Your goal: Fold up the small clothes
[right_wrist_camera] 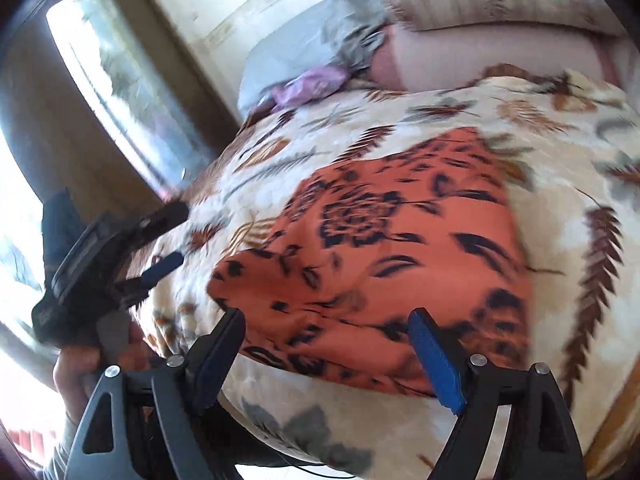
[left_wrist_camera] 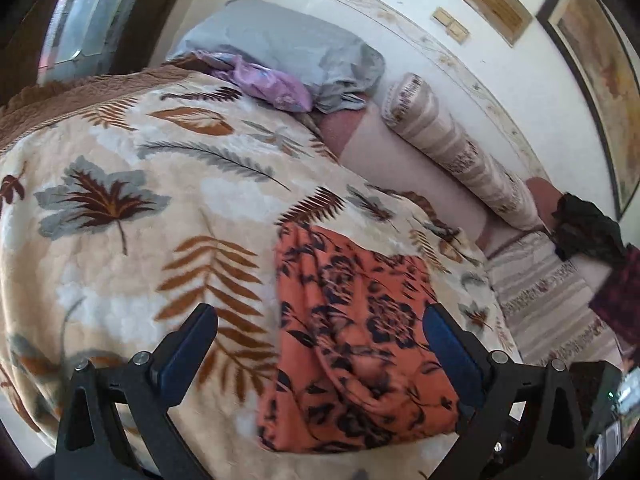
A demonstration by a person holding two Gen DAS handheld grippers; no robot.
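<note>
The orange flowered cloth [left_wrist_camera: 352,336] lies flat on the leaf-print blanket [left_wrist_camera: 132,200] covering the bed, seemingly folded once. The left gripper [left_wrist_camera: 320,332] and right gripper [right_wrist_camera: 326,330] both hover over it with fingers spread wide, holding nothing. The blanket is plush, so a low pinch may catch it along with the cloth. The thin fabric could also slip and undo the fold.

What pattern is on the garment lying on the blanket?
Orange garment with dark navy flowers and leaves; sharpest in the left wrist view.
</note>
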